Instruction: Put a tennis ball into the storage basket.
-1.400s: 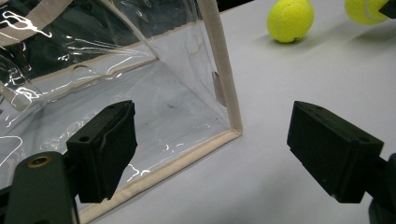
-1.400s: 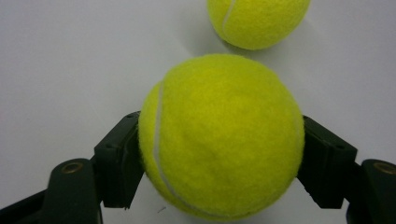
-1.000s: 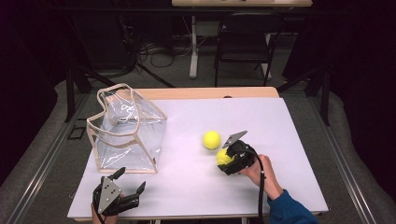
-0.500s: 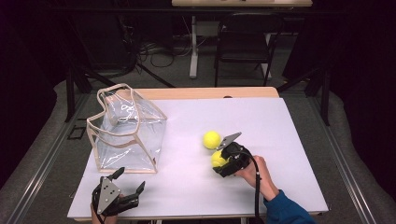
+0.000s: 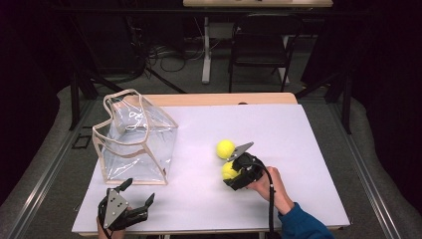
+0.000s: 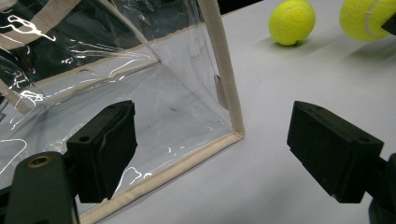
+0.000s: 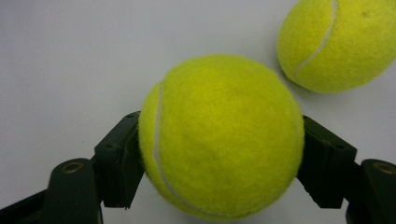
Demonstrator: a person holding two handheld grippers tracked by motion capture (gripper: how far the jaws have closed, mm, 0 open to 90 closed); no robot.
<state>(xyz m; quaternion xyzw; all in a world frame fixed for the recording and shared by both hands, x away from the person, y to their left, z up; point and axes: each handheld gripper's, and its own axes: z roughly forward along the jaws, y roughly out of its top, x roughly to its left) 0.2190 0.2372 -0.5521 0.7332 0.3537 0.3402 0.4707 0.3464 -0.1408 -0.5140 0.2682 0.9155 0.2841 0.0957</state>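
Right gripper view: a fuzzy yellow-green tennis ball (image 7: pixel 222 140) with a pale curved seam sits clamped between the right gripper (image 7: pixel 219 161), above the white table (image 7: pixel 70 56). A second ball (image 7: pixel 338 42) lies at two o'clock. Left gripper (image 6: pixel 212 149) gapes wide beside the clear bag (image 6: pixel 116 79).

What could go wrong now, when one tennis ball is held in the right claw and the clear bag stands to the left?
1. The right claw presses the held tennis ball at its sides only; a round, fuzzy ball may slip out during lifting.
2. The second tennis ball lies close by; a small bump could make it roll away.
3. The clear bag looks soft, its rim uneven, and the left claw is open and not holding it, so the ball could hit the rim or tip it.
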